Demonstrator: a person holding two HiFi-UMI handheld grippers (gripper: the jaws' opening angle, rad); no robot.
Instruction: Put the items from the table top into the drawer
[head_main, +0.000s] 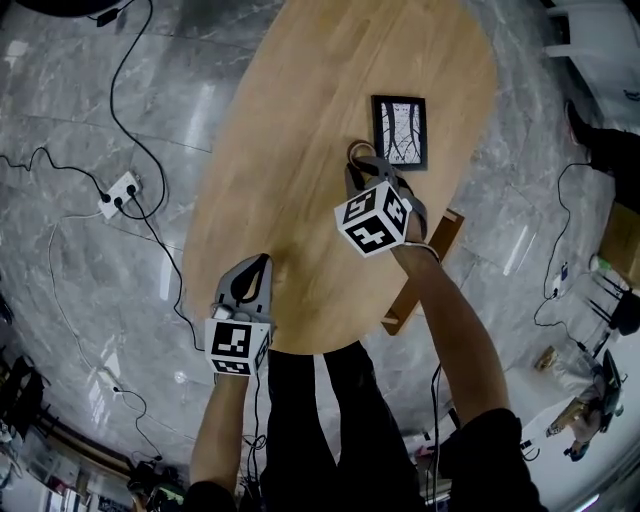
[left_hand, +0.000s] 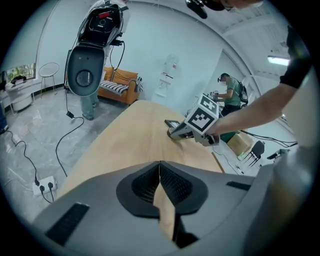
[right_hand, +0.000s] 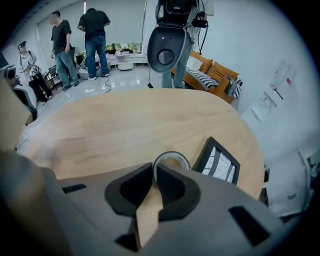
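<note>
counter (head_main: 300, 150) | picture frame (head_main: 399, 131) on it, 1 o'clock | tape roll (right_hand: 171, 158) on it, touching frame's 8 o'clock corner, near wall pinched by right hand-held gripper (right_hand: 155, 170) | left hand-held gripper (head_main: 264, 260) above counter edge, 7 o'clock | drawer (head_main: 443, 240) jutting from under counter, 4 o'clock | power strip (head_main: 120, 193) on floor, 9 o'clock

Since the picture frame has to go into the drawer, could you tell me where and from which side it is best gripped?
Probably the black border along a long side of the picture frame, from steeply above. It lies flat, face up on the table, so only its thin edge offers purchase; the side away from the tape roll is clear.
</note>
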